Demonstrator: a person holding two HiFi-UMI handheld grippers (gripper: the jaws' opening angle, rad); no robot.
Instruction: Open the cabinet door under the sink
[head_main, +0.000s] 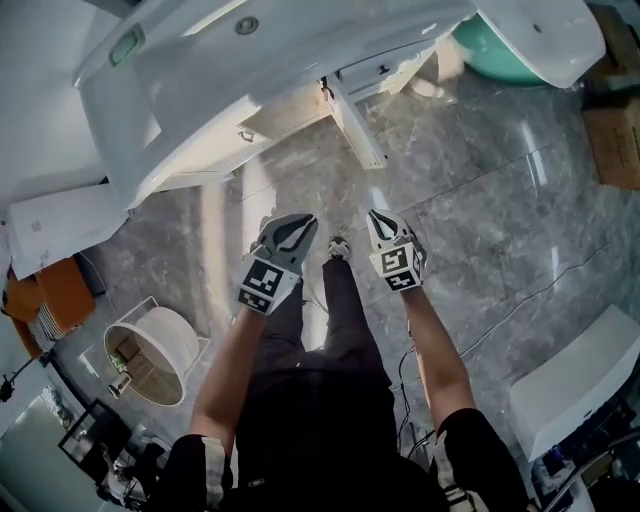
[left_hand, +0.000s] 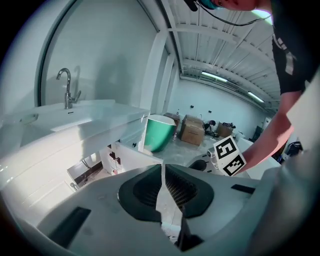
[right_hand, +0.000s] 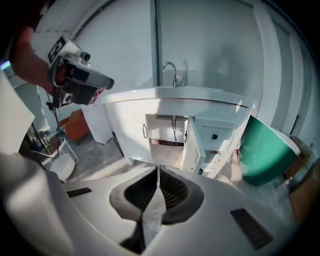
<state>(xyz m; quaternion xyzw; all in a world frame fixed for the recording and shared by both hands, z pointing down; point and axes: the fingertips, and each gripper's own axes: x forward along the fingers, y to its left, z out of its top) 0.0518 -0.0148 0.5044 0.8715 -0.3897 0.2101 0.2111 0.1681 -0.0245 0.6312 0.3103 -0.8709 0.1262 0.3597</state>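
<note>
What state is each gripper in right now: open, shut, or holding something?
Left gripper: shut, jaw tips together, holding nothing.
Right gripper: shut, jaw tips together, holding nothing.

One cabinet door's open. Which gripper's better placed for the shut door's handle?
Left, likely. The left gripper sits on the side of the shut door's handle; the open door juts out toward the right gripper. Both jaws are together, empty.
</note>
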